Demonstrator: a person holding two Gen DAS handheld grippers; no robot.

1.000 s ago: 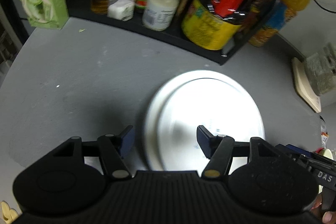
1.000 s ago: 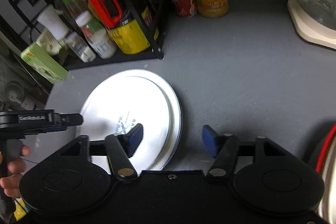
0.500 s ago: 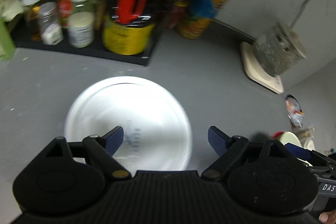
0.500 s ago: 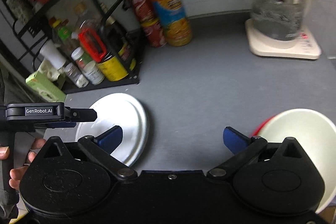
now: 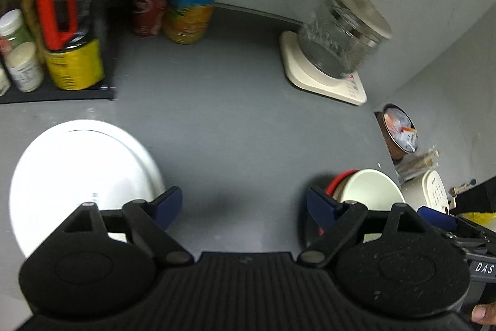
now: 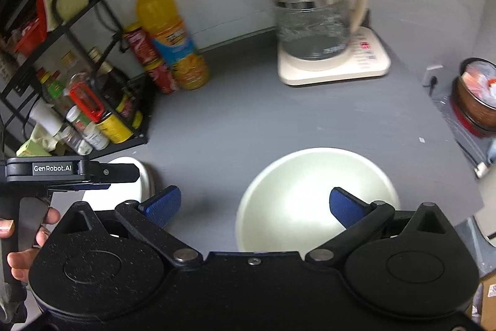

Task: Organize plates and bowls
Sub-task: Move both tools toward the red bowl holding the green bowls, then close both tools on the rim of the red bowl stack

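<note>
A stack of white plates [image 5: 77, 176] lies upside down on the grey counter at the left; in the right wrist view only its edge [image 6: 139, 176] shows behind the other tool. To the right a cream bowl [image 5: 369, 191] sits nested in a red bowl [image 5: 339, 178]. My left gripper [image 5: 243, 203] is open above bare counter between plates and bowls, holding nothing. My right gripper [image 6: 254, 202] is open wide just above the cream bowl [image 6: 310, 191], with its right finger over the bowl's inside and its left finger over the counter. The pads touch nothing.
A glass kettle [image 6: 313, 20] on its cream base stands at the back right. An orange juice bottle [image 6: 167, 30] and red cans [image 6: 145, 51] stand beside a black rack of jars [image 6: 93, 114]. A brown bowl of packets [image 6: 477, 101] sits past the counter's right edge.
Both grippers let go of the plates, opened wider, and swung right and upward. The plates slid to the left of each view and the cream bowl came into sight.
</note>
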